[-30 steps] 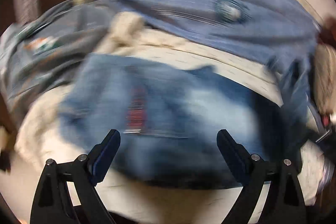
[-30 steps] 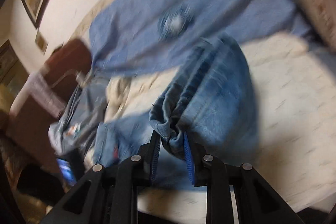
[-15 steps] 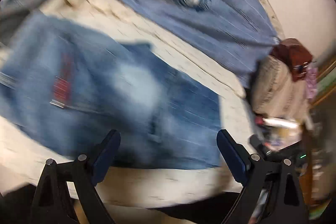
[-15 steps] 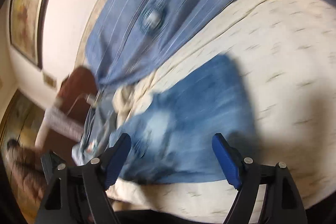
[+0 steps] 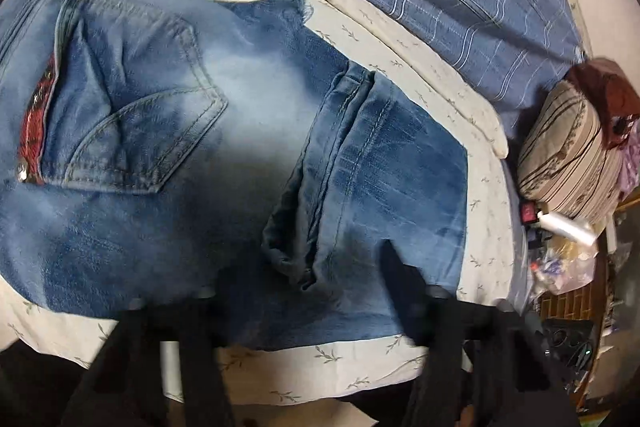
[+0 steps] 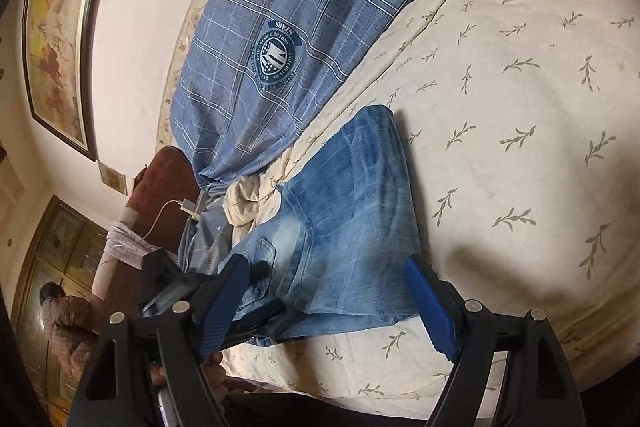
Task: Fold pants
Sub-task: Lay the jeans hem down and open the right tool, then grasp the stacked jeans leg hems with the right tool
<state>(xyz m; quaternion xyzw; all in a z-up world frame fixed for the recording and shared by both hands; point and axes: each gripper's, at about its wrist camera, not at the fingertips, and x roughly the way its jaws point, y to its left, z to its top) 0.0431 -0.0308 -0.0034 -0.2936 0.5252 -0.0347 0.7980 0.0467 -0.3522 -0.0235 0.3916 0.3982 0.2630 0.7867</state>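
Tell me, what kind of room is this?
Most likely a bedroom in a home: the jeans lie on a bed with a cream leaf-print sheet, a blue plaid cover lies behind, and a framed painting hangs on the wall.

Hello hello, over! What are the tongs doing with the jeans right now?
Left tongs closing over the jeans, near the folded edge. Right tongs open, holding nothing. Jeans lie folded on the cream bedspread. Nothing in the way.
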